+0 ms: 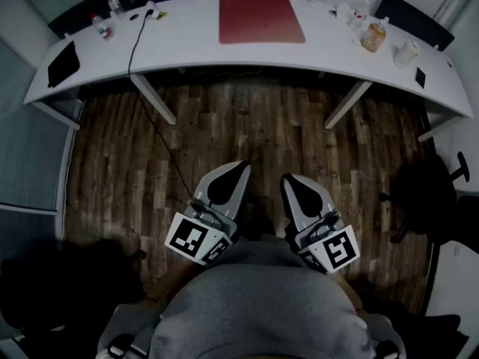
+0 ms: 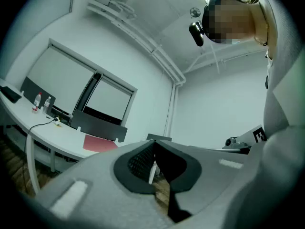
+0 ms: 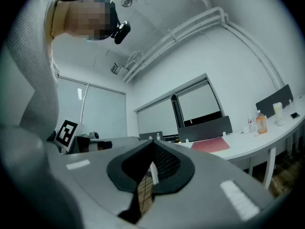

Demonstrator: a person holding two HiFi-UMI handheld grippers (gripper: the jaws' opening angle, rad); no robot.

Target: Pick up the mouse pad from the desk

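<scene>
A flat red mouse pad [image 1: 261,20] lies in the middle of the long white desk [image 1: 187,43], far ahead of me. It also shows as a red patch [image 2: 99,142] in the left gripper view and as a red sheet [image 3: 210,144] in the right gripper view. My left gripper [image 1: 241,165] and right gripper [image 1: 285,178] hang side by side close to my body, over the wooden floor and well short of the desk. Both are shut with nothing between the jaws. The left gripper [image 2: 153,147] and the right gripper [image 3: 152,146] point roughly level toward the desk.
On the desk, bottles [image 1: 114,4] and a black cable [image 1: 133,47] sit at the left, a black tablet [image 1: 63,63] at the far left, and cups and a juice bottle [image 1: 373,35] at the right. A black office chair [image 1: 430,193] stands at the right. Desk legs [image 1: 153,98] rise from the floor.
</scene>
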